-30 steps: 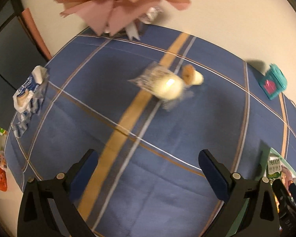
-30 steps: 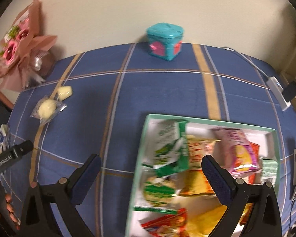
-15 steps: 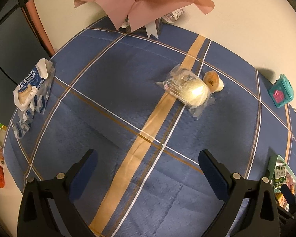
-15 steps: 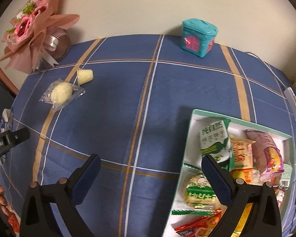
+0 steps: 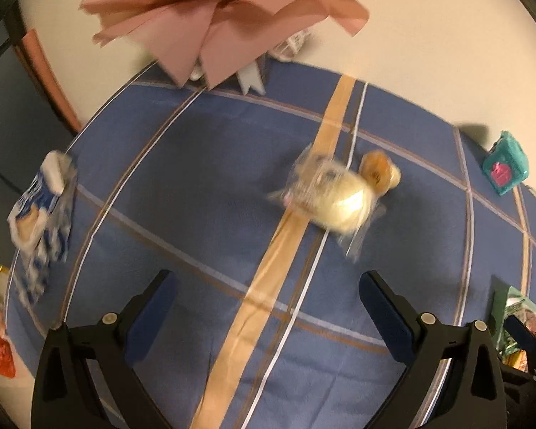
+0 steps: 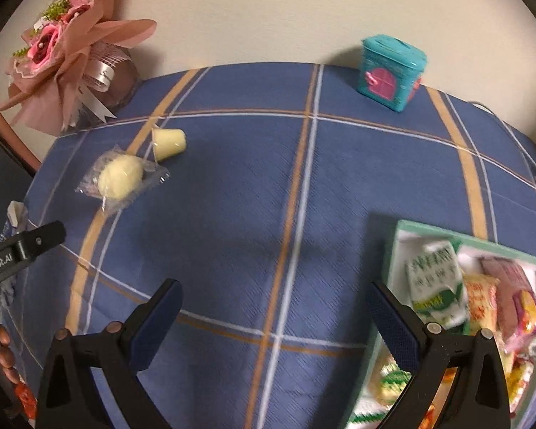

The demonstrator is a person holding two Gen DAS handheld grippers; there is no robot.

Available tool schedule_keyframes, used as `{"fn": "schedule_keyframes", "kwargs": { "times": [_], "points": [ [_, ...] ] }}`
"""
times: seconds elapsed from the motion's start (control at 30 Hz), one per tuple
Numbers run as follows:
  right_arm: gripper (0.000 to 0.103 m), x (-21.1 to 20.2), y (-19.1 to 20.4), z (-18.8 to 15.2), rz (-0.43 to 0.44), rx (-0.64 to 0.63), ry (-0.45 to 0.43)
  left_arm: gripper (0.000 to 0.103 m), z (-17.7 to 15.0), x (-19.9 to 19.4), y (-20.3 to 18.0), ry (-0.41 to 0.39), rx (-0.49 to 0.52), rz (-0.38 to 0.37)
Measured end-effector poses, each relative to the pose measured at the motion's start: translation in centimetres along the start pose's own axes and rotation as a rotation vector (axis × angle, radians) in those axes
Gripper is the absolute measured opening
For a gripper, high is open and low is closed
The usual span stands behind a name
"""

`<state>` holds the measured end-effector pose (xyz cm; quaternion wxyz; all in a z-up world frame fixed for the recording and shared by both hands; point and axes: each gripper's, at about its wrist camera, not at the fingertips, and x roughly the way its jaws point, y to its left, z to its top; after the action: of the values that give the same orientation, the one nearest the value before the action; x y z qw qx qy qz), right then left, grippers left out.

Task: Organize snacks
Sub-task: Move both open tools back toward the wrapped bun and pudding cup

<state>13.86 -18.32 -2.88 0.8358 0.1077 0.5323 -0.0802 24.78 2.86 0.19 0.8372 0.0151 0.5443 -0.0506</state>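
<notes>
Blue checked cloth covers the table point(image 6: 232, 214). Motion blur smears the left wrist view, so the wrapped bun point(image 5: 334, 198) and the small pudding cup point(image 5: 380, 175) touching it are hard to make out; the right view shows one of each clearly. One snack tray point(image 6: 393, 250) is cut off at the right edge, its packets uncountable. Left gripper point(image 5: 268, 307) and right gripper point(image 6: 273, 316) both hang over the cloth, fingers wide apart, holding nothing.

The left gripper point(image 6: 35, 241), seen from the right wrist, carries white lettering, cut off at the picture's edge, reading "nRobot.AI". The green snack packet point(image 6: 436, 280) bears print too blurred to read. A tag in the bouquet point(image 6: 62, 46) shows partial letters, perhaps "Ter".
</notes>
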Motion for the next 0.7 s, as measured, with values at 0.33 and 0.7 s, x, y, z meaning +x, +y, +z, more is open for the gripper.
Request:
{"fn": "schedule_keyframes", "kwargs": {
  "times": [0.33, 0.7],
  "points": [
    [0.084, 0.9, 2.4, 6.4, 0.113, -0.003, -0.062, 0.101, 4.0, 1.1, 0.3, -0.012, -0.083, -0.130],
    [0.067, 6.1, 6.1, 10.1, 0.228, -0.034, -0.057, 0.101, 5.5, 5.3, 1.5, 0.057, -0.232, -0.232]
  ]
}}
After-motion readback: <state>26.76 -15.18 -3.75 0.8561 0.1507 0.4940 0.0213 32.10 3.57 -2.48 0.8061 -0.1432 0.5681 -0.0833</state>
